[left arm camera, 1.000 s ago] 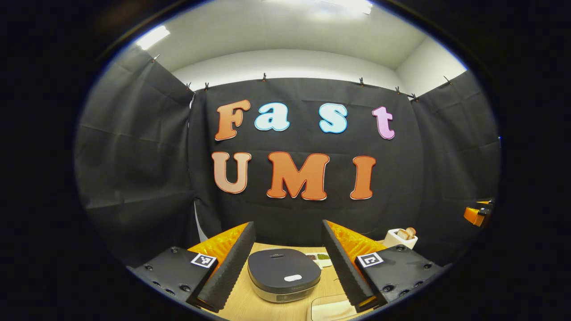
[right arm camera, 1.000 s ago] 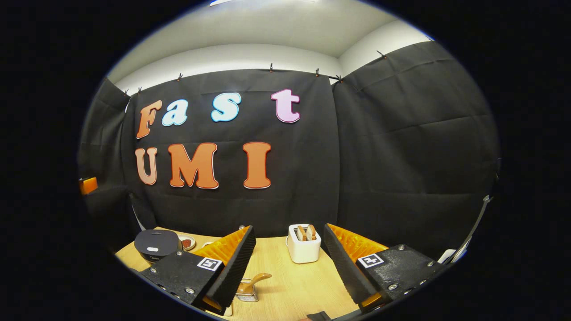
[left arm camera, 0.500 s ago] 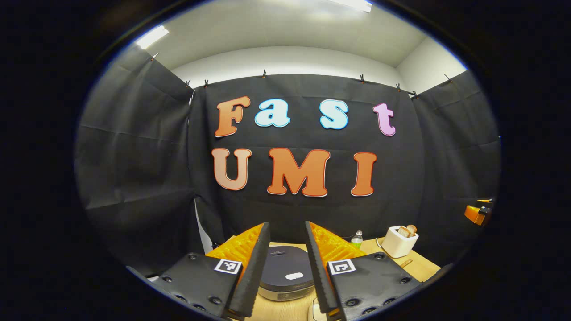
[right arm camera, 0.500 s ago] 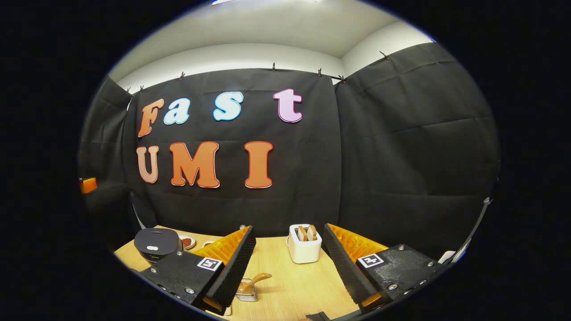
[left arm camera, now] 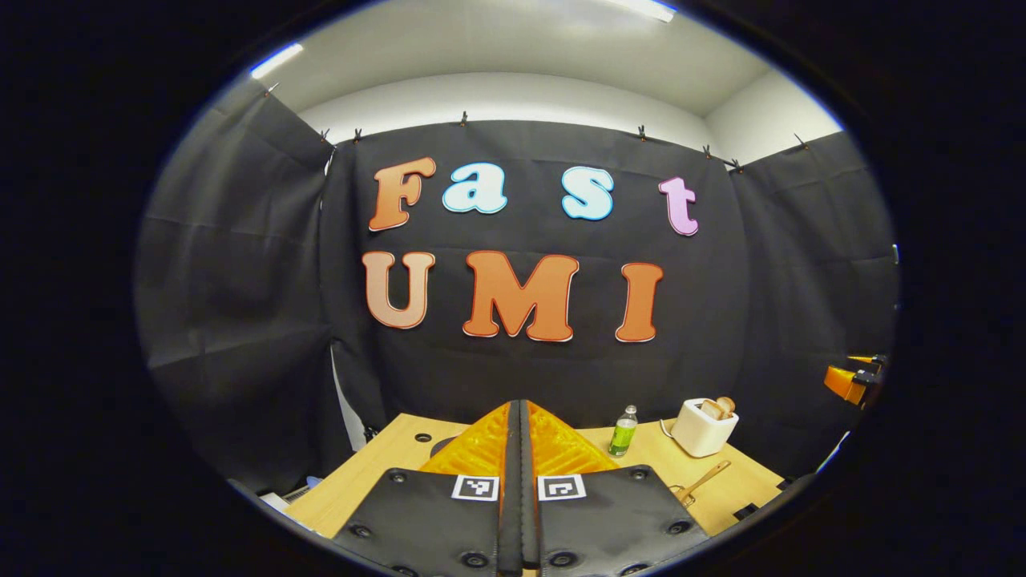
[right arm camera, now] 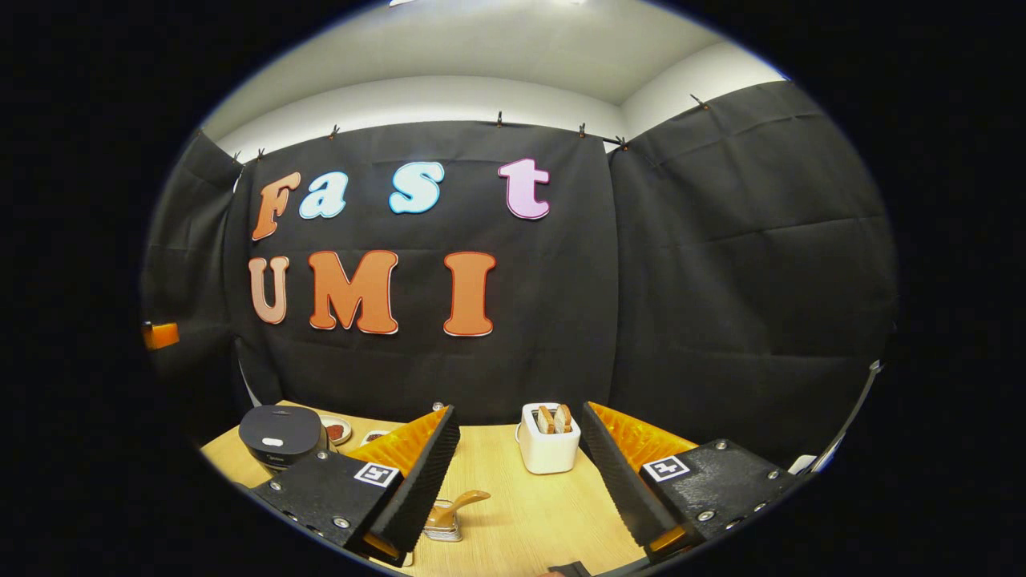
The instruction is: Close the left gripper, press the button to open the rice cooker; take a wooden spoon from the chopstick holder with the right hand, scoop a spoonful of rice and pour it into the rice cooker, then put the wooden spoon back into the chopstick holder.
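Closed since the earlier frame to form a blunt pressing tip, left hand-held gripper (left arm camera: 519, 481) faces the desk (left arm camera: 377, 469); right hand-held gripper (right arm camera: 519, 473) gapes near the round black rice cooker (right arm camera: 280, 437).

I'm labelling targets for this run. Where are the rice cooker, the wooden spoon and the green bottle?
rice cooker (right arm camera: 280, 433): right gripper view, on its dark lid.
wooden spoon (right arm camera: 465, 502): right gripper view, on its handle.
green bottle (left arm camera: 622, 434): left gripper view, on its body.

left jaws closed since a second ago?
Yes. The left gripper went from wide open to shut on nothing, hiding most of the rice cooker.
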A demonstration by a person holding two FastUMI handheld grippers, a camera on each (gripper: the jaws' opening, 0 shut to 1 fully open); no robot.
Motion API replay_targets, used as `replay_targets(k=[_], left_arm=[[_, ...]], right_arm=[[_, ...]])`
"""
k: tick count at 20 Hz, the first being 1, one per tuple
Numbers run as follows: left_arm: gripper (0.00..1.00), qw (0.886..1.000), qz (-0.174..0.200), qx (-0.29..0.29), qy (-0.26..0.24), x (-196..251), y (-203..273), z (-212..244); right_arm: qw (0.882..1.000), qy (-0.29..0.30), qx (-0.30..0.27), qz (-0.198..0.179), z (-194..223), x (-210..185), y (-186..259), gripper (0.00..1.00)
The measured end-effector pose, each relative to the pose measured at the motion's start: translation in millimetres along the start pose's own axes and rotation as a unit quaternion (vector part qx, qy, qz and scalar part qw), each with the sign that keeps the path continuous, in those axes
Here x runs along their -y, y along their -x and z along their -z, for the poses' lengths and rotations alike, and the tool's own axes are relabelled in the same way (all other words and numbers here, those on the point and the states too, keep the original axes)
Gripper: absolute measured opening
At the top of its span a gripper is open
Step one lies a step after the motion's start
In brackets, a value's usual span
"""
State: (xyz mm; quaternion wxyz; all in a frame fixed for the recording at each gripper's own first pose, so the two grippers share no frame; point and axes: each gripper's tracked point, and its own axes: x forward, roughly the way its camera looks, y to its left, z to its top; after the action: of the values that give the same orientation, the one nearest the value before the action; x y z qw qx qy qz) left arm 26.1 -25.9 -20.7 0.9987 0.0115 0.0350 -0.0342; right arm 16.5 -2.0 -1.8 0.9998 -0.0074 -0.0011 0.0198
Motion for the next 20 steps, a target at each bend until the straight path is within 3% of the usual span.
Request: replay_targets(k=[1, 2, 3, 4, 13, 14, 15, 16, 20], left_arm=[[0.08, 1.000, -0.001, -0.010, 0.003, 0, -4, 6], [0.04, 1.000, 0.003, -0.019, 0.009, 1, -10, 12], [0.09, 1.000, 0.006, -0.027, 0.014, 4, -17, 18], [0.04, 0.999, 0.009, -0.034, 0.015, 4, -24, 24], [0.04, 0.993, 0.032, -0.115, 0.026, 18, -99, 100], [0.04, 0.991, 0.032, -0.124, 0.025, 19, -106, 110], [0.00, 0.990, 0.029, -0.136, 0.021, 18, -112, 123], [0.04, 0.988, 0.028, -0.148, 0.017, 17, -118, 136], [0.04, 0.980, 0.025, -0.198, 0.009, 15, -133, 187]], right_arm=[[1.000, 0.001, -0.001, 0.000, 0, 0, -1, 1.00], [1.000, 0.001, -0.002, 0.000, 1, -1, -2, 0.95], [1.000, 0.002, -0.004, 0.000, 2, -1, -2, 0.95], [1.000, 0.002, -0.006, 0.000, 2, -1, -2, 0.95], [1.000, 0.006, -0.025, 0.017, 17, 10, -2, 0.95], [0.999, 0.007, -0.027, 0.022, 17, 14, -1, 1.00], [0.999, 0.007, -0.029, 0.026, 19, 17, -1, 1.00], [0.999, 0.007, -0.031, 0.030, 20, 18, -1, 1.00], [0.998, 0.012, -0.041, 0.044, 27, 26, -1, 1.00]])
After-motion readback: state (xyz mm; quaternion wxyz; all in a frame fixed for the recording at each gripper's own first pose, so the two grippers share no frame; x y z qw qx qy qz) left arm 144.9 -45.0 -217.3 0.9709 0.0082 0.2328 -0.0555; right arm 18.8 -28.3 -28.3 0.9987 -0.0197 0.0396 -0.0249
